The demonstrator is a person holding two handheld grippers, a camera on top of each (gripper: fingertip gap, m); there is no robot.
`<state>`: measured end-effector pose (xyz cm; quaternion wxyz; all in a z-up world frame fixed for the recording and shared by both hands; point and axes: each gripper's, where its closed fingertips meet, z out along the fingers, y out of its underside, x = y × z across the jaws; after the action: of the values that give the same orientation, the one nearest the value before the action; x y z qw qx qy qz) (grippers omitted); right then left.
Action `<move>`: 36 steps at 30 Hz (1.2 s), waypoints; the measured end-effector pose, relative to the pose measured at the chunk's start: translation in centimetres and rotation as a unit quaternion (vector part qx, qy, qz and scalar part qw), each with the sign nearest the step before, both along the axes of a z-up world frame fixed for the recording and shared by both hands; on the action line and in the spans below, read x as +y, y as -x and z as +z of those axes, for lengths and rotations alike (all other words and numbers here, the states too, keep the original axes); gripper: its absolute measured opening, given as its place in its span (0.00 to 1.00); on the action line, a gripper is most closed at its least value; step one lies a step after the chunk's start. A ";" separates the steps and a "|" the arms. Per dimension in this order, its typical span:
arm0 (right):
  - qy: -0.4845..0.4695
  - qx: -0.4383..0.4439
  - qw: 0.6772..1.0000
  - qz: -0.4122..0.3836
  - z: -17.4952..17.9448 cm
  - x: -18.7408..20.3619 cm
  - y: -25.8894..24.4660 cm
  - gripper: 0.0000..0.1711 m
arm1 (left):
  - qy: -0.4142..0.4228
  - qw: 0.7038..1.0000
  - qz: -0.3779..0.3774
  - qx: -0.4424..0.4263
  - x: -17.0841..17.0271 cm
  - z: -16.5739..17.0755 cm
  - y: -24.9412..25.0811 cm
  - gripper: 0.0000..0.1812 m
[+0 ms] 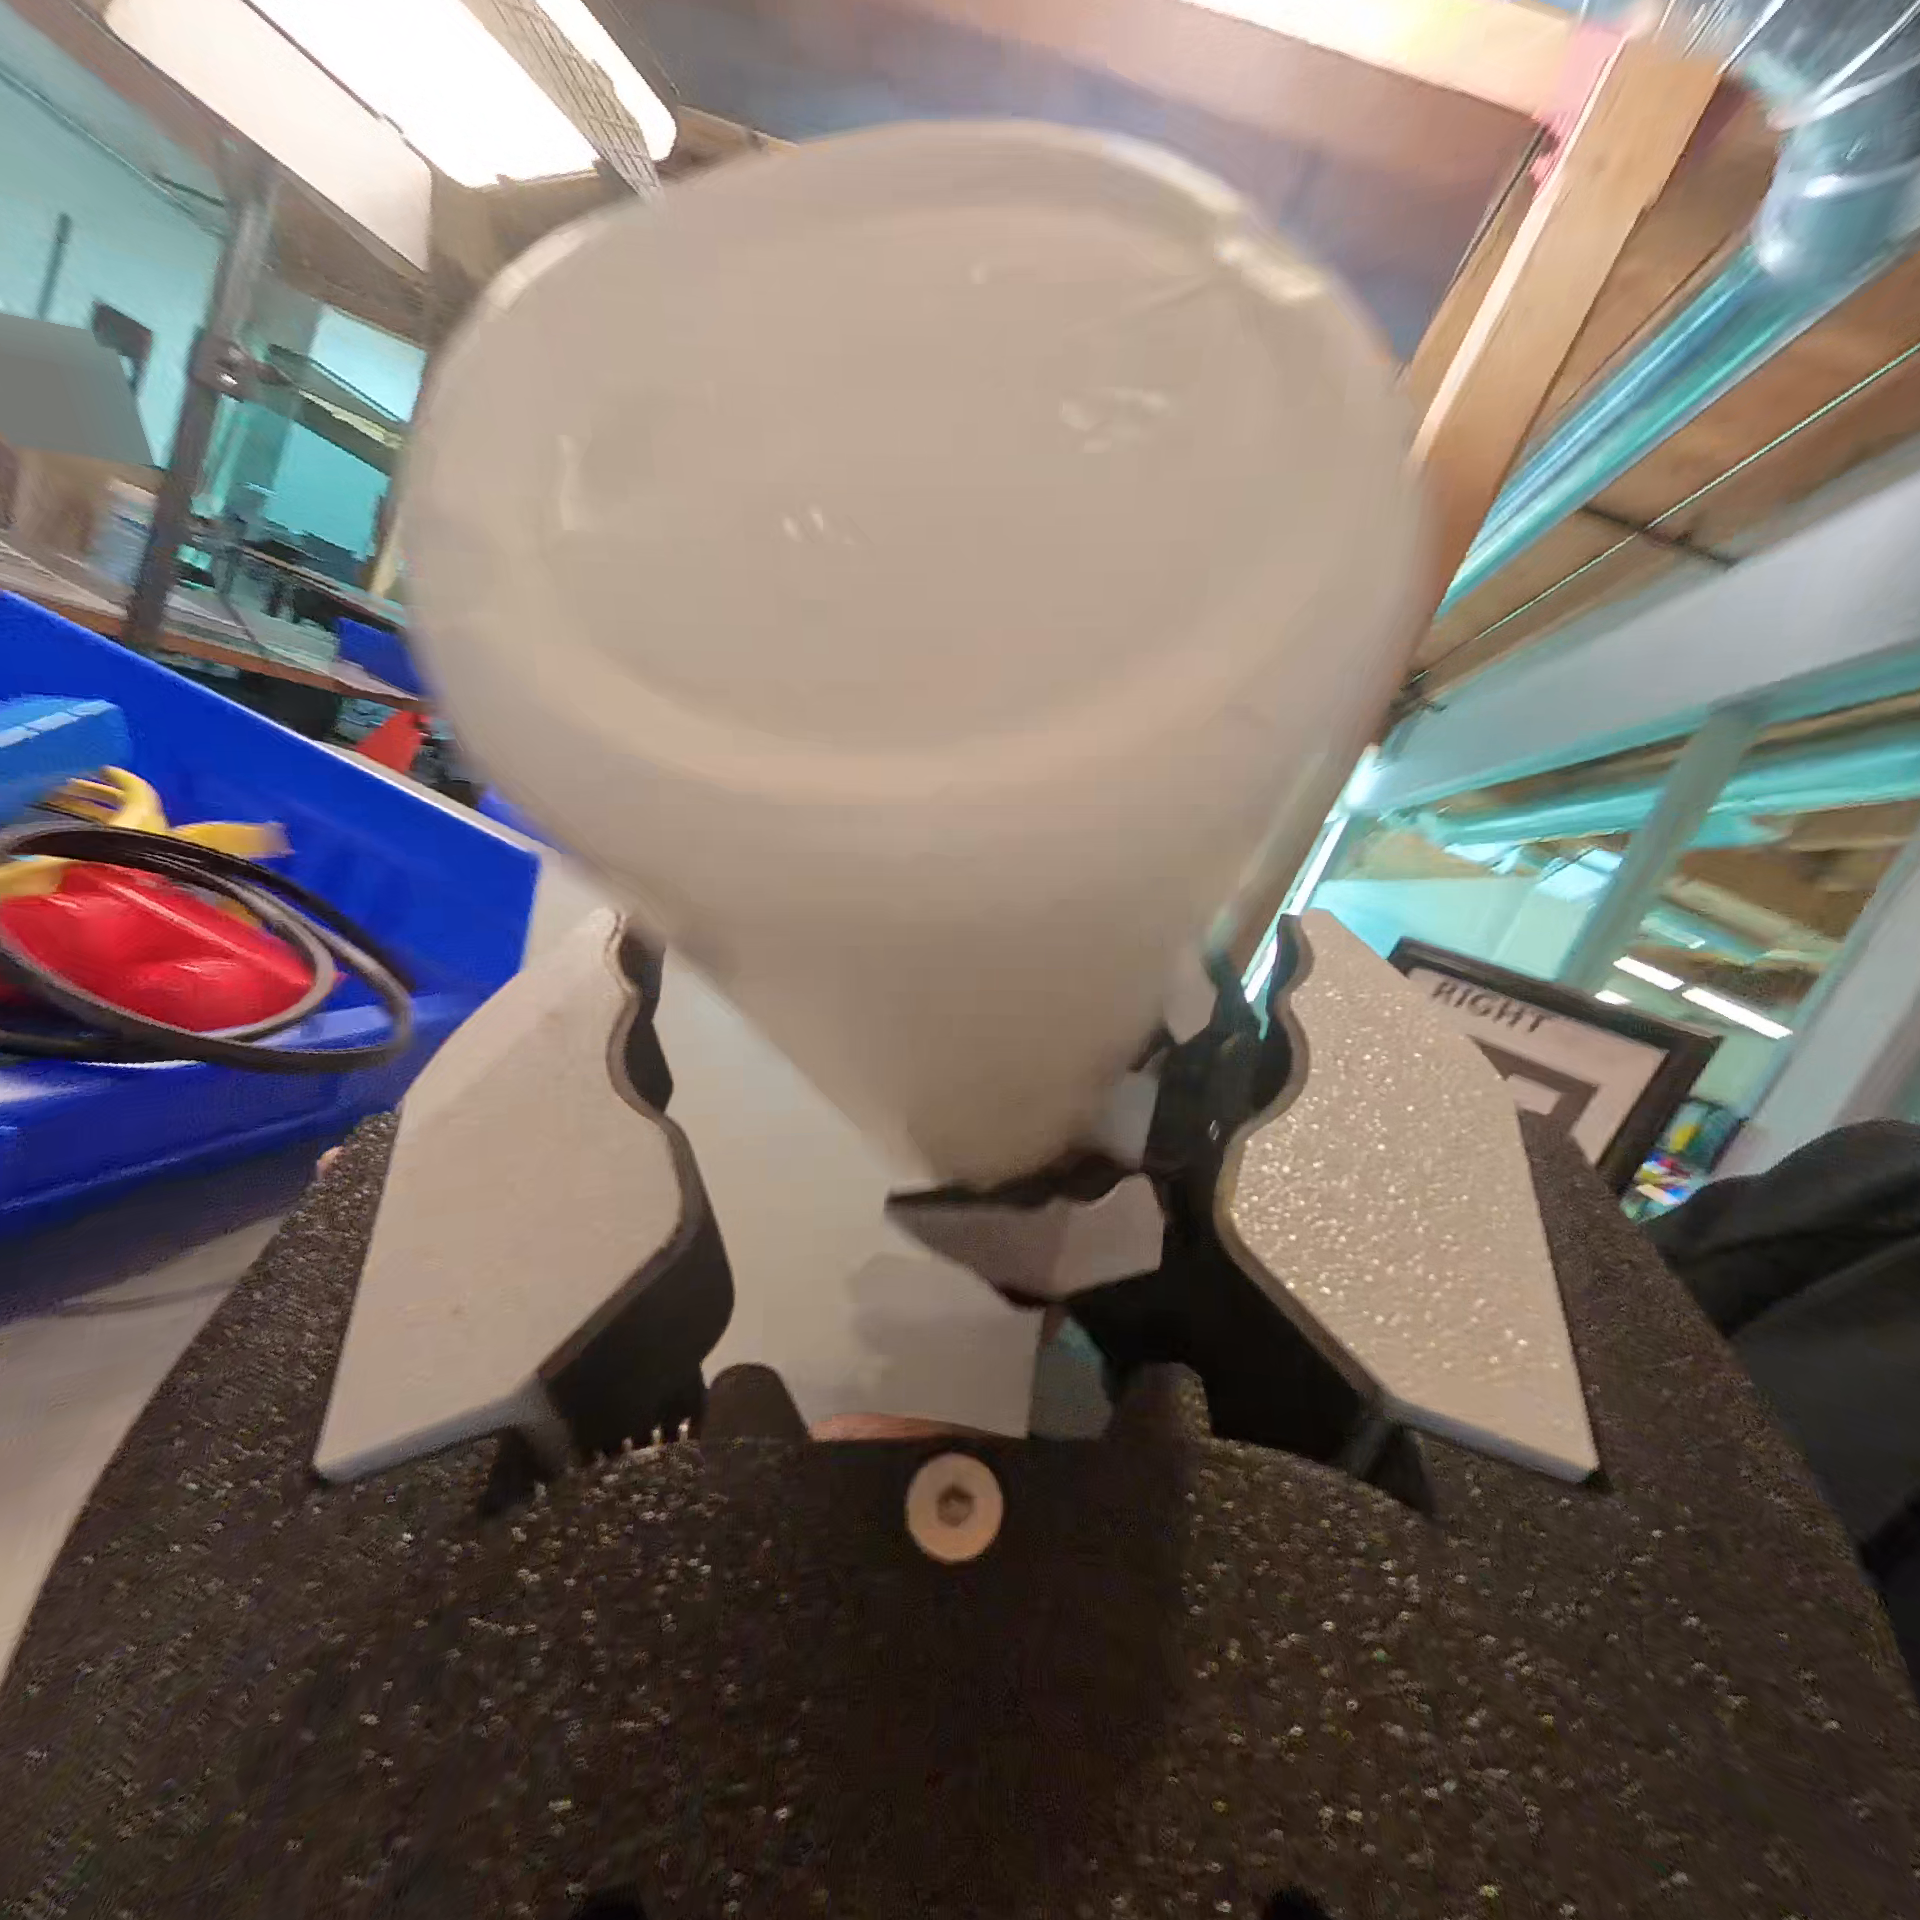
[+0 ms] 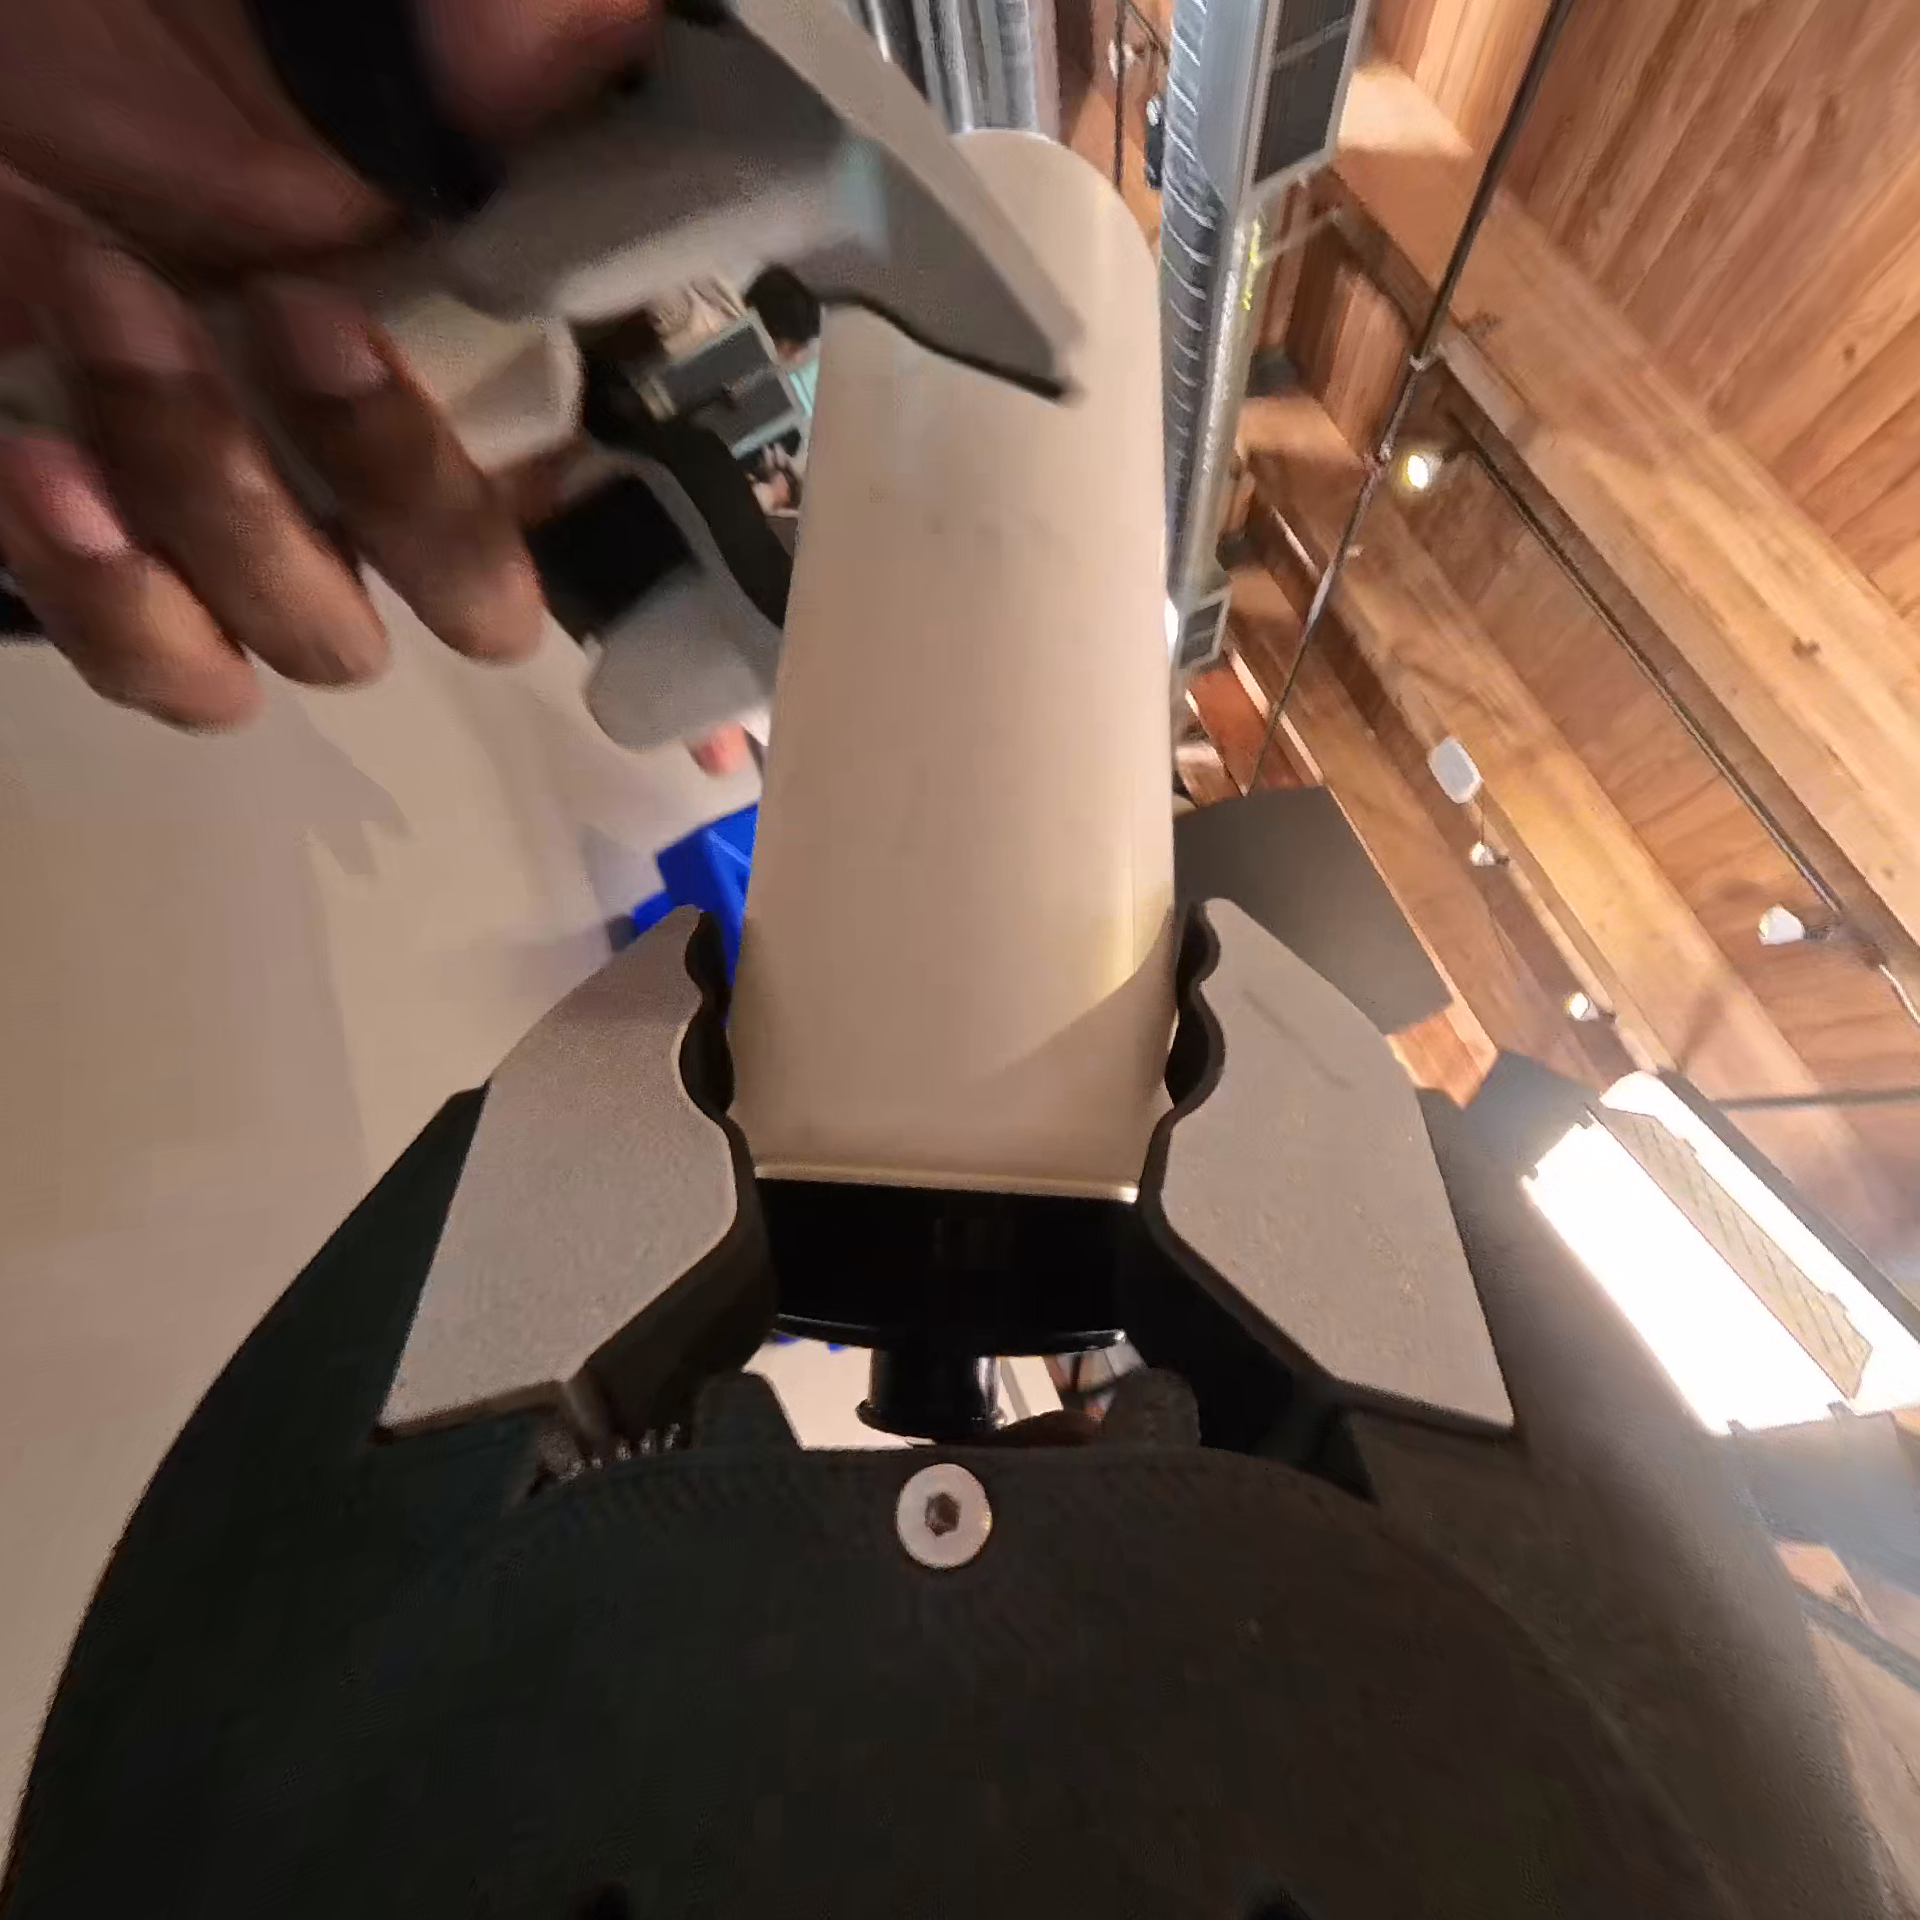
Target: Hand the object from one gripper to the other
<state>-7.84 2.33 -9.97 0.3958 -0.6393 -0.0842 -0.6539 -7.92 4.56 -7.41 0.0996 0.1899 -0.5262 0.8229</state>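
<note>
While the right tongs (image 2: pixel 951 1029) clench the lower end of a white bottle (image 2: pixel 966 644) just above its black cap (image 2: pixel 940 1262), the left tongs (image 1: pixel 961 1023) stand released around the bottle's blurred far end (image 1: pixel 914 582); a blue bin (image 1: pixel 312 831) lies left.
</note>
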 end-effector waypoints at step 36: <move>-0.345 0.669 0.534 0.384 -0.9 0.8 1.9 0.53 | -0.152 0.683 0.356 -0.619 -1.4 1.6 6.7 0.56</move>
<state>-9.71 3.11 -10.91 0.7395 -0.6104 0.2001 0.2012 -14.59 3.19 -5.82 -0.5795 -0.1772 -0.4784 0.6355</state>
